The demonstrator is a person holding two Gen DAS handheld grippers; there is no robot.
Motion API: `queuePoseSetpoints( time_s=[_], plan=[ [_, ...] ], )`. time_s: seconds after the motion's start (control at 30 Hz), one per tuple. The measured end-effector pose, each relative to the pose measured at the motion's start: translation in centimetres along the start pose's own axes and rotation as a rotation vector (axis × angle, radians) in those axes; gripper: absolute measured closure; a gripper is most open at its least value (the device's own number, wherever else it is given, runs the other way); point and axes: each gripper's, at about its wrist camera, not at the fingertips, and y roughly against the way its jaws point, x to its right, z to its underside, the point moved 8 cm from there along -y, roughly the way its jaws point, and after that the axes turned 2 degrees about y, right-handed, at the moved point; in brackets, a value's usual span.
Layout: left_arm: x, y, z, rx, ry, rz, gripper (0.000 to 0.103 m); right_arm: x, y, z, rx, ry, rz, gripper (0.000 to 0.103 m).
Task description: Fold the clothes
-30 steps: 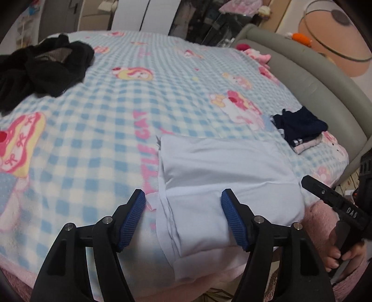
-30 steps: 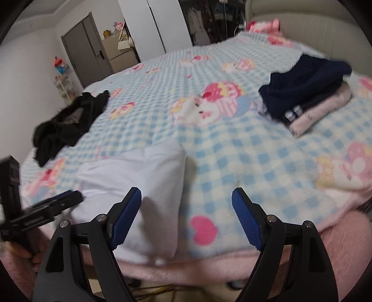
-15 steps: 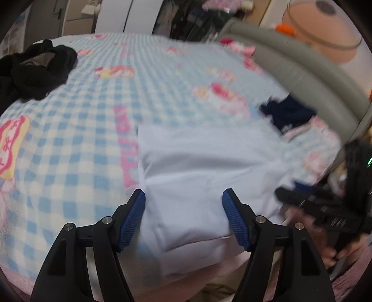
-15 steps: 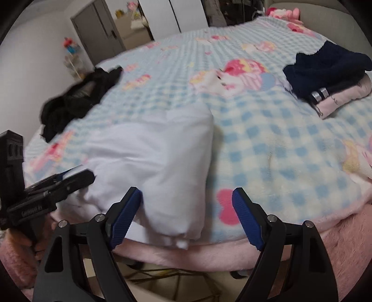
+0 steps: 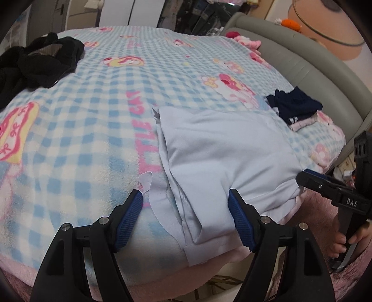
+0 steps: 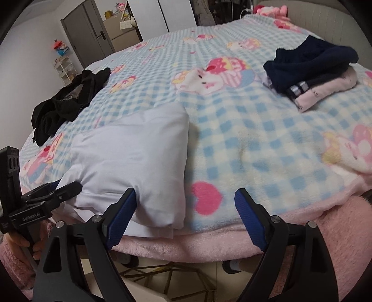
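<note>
Closest in, the left tool [image 5: 184, 217] sits wide open at the near edge of the bed, its blue pads spread on either side of the front hem of the white garment [image 5: 223, 151] and gripping nothing. The right tool [image 6: 184, 212] is wide open as well; its left pad touches the garment's [image 6: 132, 158] near right corner, while the other pad hangs over the checked blanket [image 6: 255, 139]. Each tool shows up at the edge of the other's view, with a hand [image 5: 348, 239] wrapped round the right tool's handle.

The white garment lies folded into a rough rectangle at the front edge of the bed, its lower hem spilling over the pink fleece border. Layered edges and a loose flap show along its left side, next to the pink lettering on the blanket [image 5: 81, 139]. The right side is a smooth, puffed fold.

Further back on the right, well apart from the white piece, sits a small stack of folded clothes [image 6: 309, 69], a navy item on top and a pale pink one under it. Over on the left, a black garment [image 5: 39, 60] lies crumpled in a heap.

At the far end, a grey padded headboard [image 5: 302, 65] curves round the bed, with pink plush toys [image 6: 269, 9] against it and a grey door [image 6: 83, 39] beyond.
</note>
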Motion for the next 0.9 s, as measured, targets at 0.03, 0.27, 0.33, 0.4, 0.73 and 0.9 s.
queuePoseSetpoints(
  time_s=[0.03,0.27,0.33,0.4,0.73,0.9],
  plan=[
    [0.0,0.2,-0.2,0.012,0.003,-0.005,0.026,-0.1,0.1,0.0,-0.006,-0.012,-0.025,0.017],
    [4.4,2.5,-3.7,0.182,-0.168,-0.057,0.026,-2.7,-0.7,1.1,-0.078,0.057,-0.107,0.022],
    [4.8,1.8,-3.8,0.160,-0.159,-0.034,0.026,-3.5,-1.2,1.3,-0.083,0.122,-0.048,0.023],
    [4.4,0.2,-3.1,0.099,-0.140,-0.035,0.026,-3.5,-1.6,1.6,-0.079,0.159,0.026,0.022],
    [1.4,-1.9,-0.8,-0.025,-0.014,0.018,0.026,-0.5,-0.8,1.5,-0.064,0.066,0.084,0.022],
    [1.8,-2.0,-0.5,-0.026,-0.033,0.016,0.023,0.2,-0.4,1.5,-0.061,0.043,0.097,0.021]
  ],
)
